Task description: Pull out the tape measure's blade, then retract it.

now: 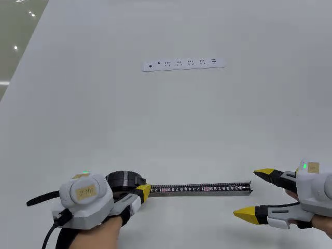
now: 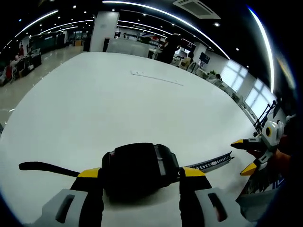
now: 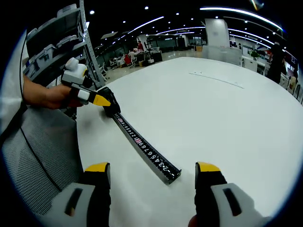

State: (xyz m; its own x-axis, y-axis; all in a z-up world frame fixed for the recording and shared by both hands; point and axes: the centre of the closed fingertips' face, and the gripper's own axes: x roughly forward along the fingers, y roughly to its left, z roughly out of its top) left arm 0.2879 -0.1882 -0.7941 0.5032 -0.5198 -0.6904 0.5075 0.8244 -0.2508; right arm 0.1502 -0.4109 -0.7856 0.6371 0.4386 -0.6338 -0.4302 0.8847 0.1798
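- Two stages make up the task. We judge the first one done: the blade (image 1: 199, 188) is out of the tape measure (image 1: 124, 181) and lies flat on the table (image 1: 155, 119), numbers up.
- The second stage, retraction, is not yet done. No part of the drawn length has gone back into the case.
- The left hand-held gripper (image 1: 136, 194) is clamped on the black case of the tape measure, one yellow-tipped jaw on each side. The case sits on the table near the front edge. A black wrist strap (image 2: 45, 167) trails from it to the left.
- The right hand-held gripper (image 1: 254, 192) stands wide and holds nothing. The hooked end of the blade lies just ahead of the gap between its jaws, and we see no contact with either jaw.
- We expect retraction to depend on the case's lock or on how the blade end is guided back. We cannot tell from these views whether a lock is engaged.
- The table is large, white and matte. A white power strip (image 1: 183, 64) lies well beyond the tape measure.
- The room is a big open hall with long ceiling light strips, a glossy floor (image 1: 15, 31), a grey storage rack (image 3: 57, 33) beside the table, and people in the distance.
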